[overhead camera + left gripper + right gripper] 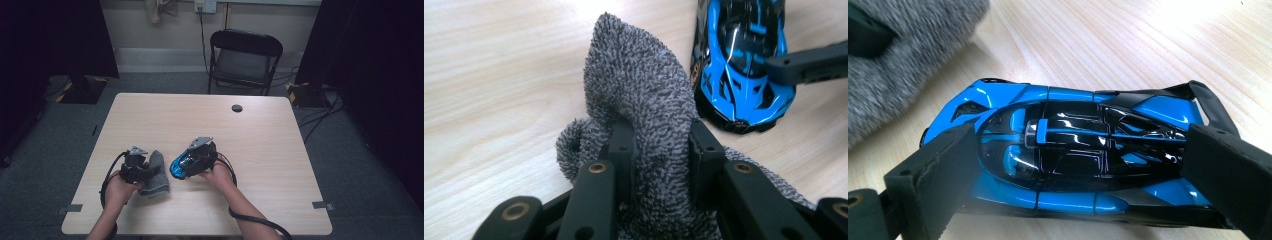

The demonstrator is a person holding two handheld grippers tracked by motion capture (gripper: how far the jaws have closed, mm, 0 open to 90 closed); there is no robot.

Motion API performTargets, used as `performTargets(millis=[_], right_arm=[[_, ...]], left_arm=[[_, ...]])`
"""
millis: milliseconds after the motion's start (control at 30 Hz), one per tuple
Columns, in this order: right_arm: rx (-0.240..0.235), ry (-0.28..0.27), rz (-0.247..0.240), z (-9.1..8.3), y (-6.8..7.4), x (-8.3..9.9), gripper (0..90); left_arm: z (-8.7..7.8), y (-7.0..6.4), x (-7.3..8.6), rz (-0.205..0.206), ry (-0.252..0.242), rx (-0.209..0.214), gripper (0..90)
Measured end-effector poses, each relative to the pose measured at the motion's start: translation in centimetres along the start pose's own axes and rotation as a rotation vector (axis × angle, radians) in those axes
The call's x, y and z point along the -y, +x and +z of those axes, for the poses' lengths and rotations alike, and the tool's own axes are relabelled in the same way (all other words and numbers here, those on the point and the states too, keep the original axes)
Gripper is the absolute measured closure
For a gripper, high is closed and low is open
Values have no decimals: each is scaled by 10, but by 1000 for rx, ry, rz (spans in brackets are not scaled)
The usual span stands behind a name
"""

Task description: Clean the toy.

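A grey terry cloth [157, 179] lies bunched on the table at the near left, and my left gripper [148, 170] is shut on it. In the left gripper view a fold of the cloth [639, 85] stands up, pinched in the gripper [661, 147]. Just to its right sits a blue and black toy car [178, 168] on the table. My right gripper [184, 165] is shut on the car lengthwise. Its jaws press the front and the rear wing of the car [1073, 145], and the cloth [903, 45] is close beside the nose. One right finger [809, 62] crosses the car [739, 60].
The light wooden table [200, 120] has a dark round grommet [237, 108] near its far edge. A black folding chair [245, 57] stands beyond the table. Cables trail from both grippers toward the near edge.
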State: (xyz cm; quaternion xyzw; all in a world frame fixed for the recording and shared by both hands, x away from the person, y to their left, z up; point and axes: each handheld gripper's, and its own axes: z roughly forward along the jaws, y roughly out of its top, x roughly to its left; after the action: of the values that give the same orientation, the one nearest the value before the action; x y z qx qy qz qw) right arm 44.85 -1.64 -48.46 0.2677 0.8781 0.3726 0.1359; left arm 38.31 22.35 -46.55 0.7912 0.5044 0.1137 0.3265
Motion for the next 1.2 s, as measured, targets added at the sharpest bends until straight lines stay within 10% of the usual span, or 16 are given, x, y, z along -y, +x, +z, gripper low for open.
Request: performTargets(millis=[300,1200], right_arm=[[0,4,0,0,0,0,20],[21,51,5,2,6,-6,0]], left_arm=[[14,-21,-5,61,42,24,699],[14,-64,4,77,84,133,702]])
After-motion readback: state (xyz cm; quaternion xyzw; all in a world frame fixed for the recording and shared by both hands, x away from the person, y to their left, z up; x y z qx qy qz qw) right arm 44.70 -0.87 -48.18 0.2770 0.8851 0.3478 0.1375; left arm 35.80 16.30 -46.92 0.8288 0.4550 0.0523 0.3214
